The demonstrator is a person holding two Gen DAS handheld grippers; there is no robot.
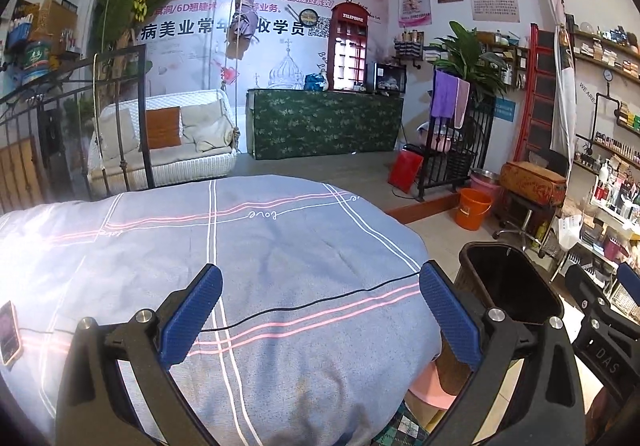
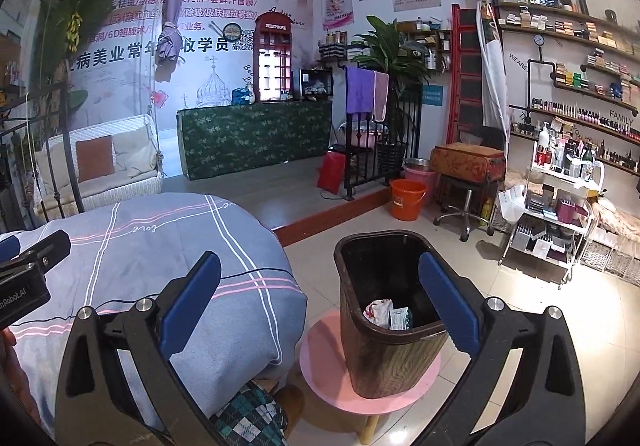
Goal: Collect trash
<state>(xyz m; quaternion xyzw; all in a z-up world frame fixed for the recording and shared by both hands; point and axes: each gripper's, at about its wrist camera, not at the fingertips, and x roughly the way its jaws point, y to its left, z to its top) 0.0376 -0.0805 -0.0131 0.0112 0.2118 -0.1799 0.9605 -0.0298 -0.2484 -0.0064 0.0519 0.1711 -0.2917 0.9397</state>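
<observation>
Left gripper [image 1: 320, 312] splayed and empty, lower centre, over striped bedspread [image 1: 256, 246]; right gripper [image 2: 320, 310] likewise unclenched. Crumpled wrappers [image 2: 386, 314] inside wood-grain bin [image 2: 394, 362] on pink stool [image 2: 324, 366], lower right of centre.

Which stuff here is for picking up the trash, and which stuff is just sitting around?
For the job:
- bin on the pink stool
- wrappers already inside the bin
- left gripper and right gripper, both open and empty

Just lying about:
- phone and black cable on the blanket
- orange bucket
- red bag
</observation>
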